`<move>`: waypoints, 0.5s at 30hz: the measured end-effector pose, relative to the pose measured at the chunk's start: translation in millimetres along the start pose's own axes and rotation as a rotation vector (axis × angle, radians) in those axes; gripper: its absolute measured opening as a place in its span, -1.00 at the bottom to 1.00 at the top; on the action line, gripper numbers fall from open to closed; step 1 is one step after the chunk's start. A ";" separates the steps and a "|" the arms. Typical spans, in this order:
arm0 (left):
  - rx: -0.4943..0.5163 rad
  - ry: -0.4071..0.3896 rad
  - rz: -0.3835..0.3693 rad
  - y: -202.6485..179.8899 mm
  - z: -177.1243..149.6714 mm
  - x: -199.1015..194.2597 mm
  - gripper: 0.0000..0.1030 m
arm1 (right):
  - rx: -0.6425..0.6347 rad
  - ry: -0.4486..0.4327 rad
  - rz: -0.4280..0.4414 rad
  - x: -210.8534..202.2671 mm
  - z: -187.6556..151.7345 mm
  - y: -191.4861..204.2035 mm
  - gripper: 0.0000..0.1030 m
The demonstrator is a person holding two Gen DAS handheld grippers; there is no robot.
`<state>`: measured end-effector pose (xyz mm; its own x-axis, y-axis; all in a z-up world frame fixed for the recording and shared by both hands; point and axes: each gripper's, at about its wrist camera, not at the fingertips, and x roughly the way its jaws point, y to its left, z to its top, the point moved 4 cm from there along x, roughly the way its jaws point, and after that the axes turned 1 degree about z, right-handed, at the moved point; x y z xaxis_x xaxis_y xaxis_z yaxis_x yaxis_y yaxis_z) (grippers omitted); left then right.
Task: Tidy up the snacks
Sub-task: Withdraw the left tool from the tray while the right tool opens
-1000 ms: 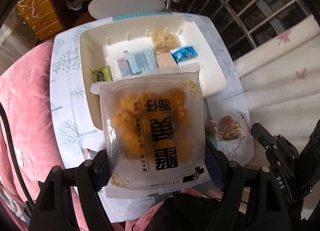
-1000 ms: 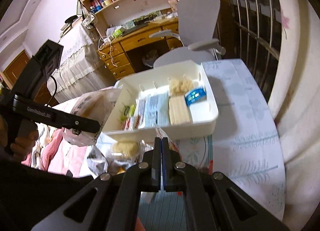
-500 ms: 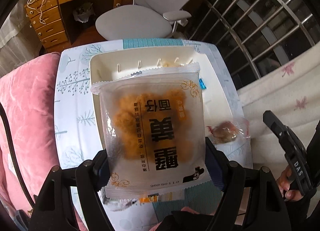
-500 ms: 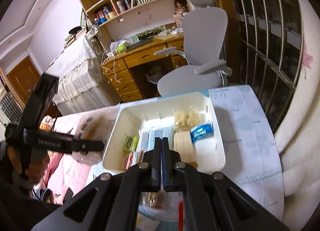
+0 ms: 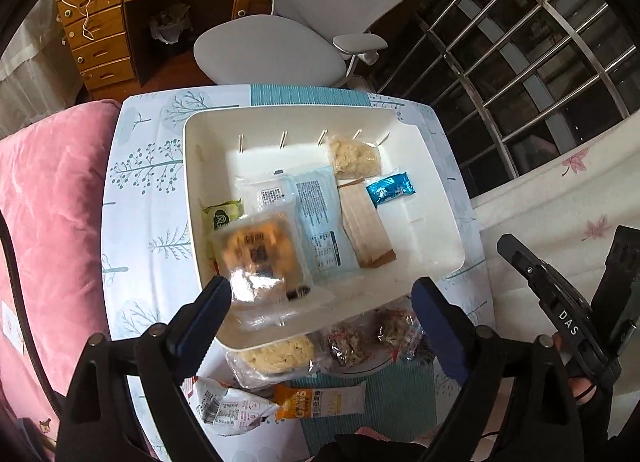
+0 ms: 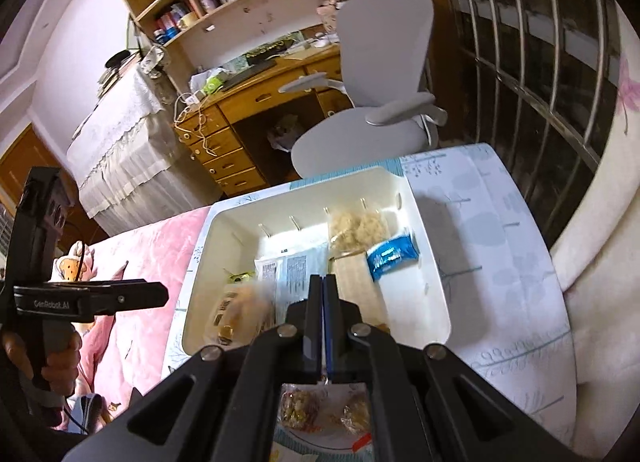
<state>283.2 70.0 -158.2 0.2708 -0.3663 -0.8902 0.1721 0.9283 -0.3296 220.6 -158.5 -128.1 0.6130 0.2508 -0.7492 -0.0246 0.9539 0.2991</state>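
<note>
**Pastry pack in the bin, more packets waiting**

The left gripper [image 5: 320,298] hangs over the near edge of the white bin [image 5: 436,190] with its fingers wide apart and nothing between them. Just beyond them the pastry pack [image 5: 260,258] lies blurred in the bin's near left corner, partly over other wrappers. The right gripper [image 6: 323,302] has its fingers pressed together, empty.

The pack is a frosted plastic pillow around a crumbly orange cake: probably light, soft and easily crushed, with slick film. Its flat crimped end seam looks the safest place to pinch.

Inside the smooth, hard-walled bin lie a blue foil sachet [image 5: 390,191], a pale flat bar [image 5: 366,228] and a clear bag of flaky bits [image 5: 354,154]. On the tree-printed cloth of the surface [image 5: 144,222], near the fingers, loose packets [image 5: 276,358] are not yet sorted; these crinkly bags likely want the same edge grip.
</note>
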 end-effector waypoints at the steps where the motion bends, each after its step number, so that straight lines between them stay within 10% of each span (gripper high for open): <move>1: 0.001 0.001 -0.001 0.2 -2.0 -1.1 0.76 | 0.009 0.003 -0.008 -1.0 -1.7 -0.6 -1.00; 15: 0.048 -0.019 -0.030 5.3 -55.1 -39.3 0.76 | 0.186 0.047 -0.094 -35.5 -55.2 -7.4 -0.94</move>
<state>221.3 92.9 -142.2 0.2826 -0.3959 -0.8737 0.2255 0.9127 -0.3407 155.4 -165.4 -136.3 0.5685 0.1735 -0.8042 0.1796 0.9277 0.3271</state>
